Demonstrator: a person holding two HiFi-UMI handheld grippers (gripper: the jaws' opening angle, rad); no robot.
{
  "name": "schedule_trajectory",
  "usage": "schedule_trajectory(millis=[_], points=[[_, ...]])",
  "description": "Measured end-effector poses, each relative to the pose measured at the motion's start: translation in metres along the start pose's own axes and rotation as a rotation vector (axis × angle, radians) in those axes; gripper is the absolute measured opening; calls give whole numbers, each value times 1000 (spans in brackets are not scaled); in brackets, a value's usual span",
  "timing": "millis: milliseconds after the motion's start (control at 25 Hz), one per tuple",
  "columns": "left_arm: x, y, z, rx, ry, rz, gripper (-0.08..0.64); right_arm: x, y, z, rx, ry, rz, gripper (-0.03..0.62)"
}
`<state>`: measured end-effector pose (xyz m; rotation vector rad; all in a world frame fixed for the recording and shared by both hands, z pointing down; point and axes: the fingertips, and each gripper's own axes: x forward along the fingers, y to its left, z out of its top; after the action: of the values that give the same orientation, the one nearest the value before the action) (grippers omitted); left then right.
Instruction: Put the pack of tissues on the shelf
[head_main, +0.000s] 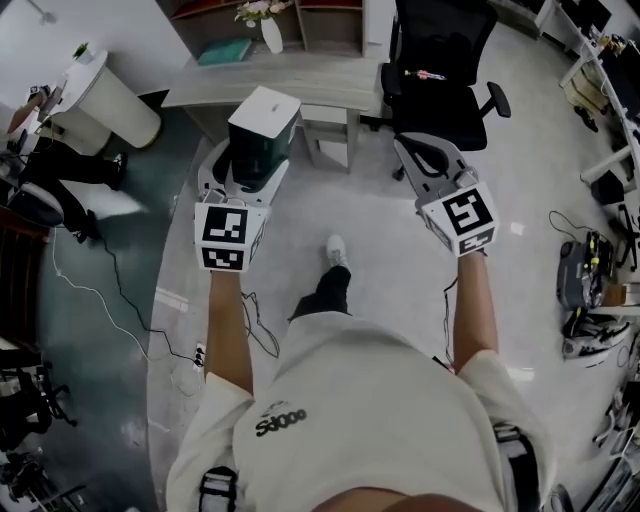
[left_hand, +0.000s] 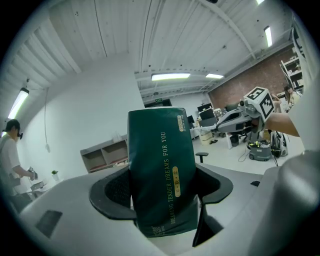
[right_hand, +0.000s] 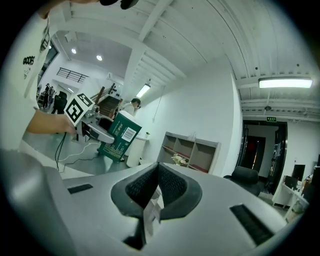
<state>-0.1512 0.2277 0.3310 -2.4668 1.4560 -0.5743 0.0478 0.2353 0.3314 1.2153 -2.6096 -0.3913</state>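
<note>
The pack of tissues (head_main: 262, 128) is a dark green block with a white end; gold print runs along it in the left gripper view (left_hand: 161, 165). My left gripper (head_main: 250, 165) is shut on its lower part and holds it upright, jaws pressing both sides (left_hand: 162, 202). My right gripper (head_main: 416, 150) is level with it to the right, jaws shut with nothing between them (right_hand: 156, 192). The shelf (head_main: 300, 25) stands ahead against the wall with open compartments (right_hand: 192, 150). The right gripper view also shows the pack (right_hand: 119, 136) in the left gripper.
A low grey counter (head_main: 300, 85) runs in front of the shelf, with a white vase of flowers (head_main: 270, 30) on it. A black office chair (head_main: 440, 70) stands at right, a white bin (head_main: 110, 100) at left. Cables trail on the floor (head_main: 120, 300).
</note>
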Motion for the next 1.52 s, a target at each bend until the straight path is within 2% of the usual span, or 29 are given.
schedule_trajectory(millis=[200, 400, 640, 840, 1040, 1240, 1520], points=[[77, 11, -3, 0, -7, -20, 364, 43, -59, -29, 18, 21, -23, 6], [175, 50, -4, -40, -10, -9, 364, 107, -136, -48, 21, 28, -22, 6], [278, 105, 2, -85, -2, -4, 364, 187, -222, -48, 28, 10, -7, 6], [332, 131, 2, -88, 9, -12, 364, 228, -252, -62, 73, 14, 51, 6], [359, 143, -11, -93, 43, -30, 364, 263, -272, -74, 108, 31, 63, 6], [386, 161, -16, -112, 50, -17, 364, 299, -281, -83, 59, 70, 107, 6], [442, 182, -18, -100, 87, 4, 364, 354, -329, -105, 69, 80, 79, 6]])
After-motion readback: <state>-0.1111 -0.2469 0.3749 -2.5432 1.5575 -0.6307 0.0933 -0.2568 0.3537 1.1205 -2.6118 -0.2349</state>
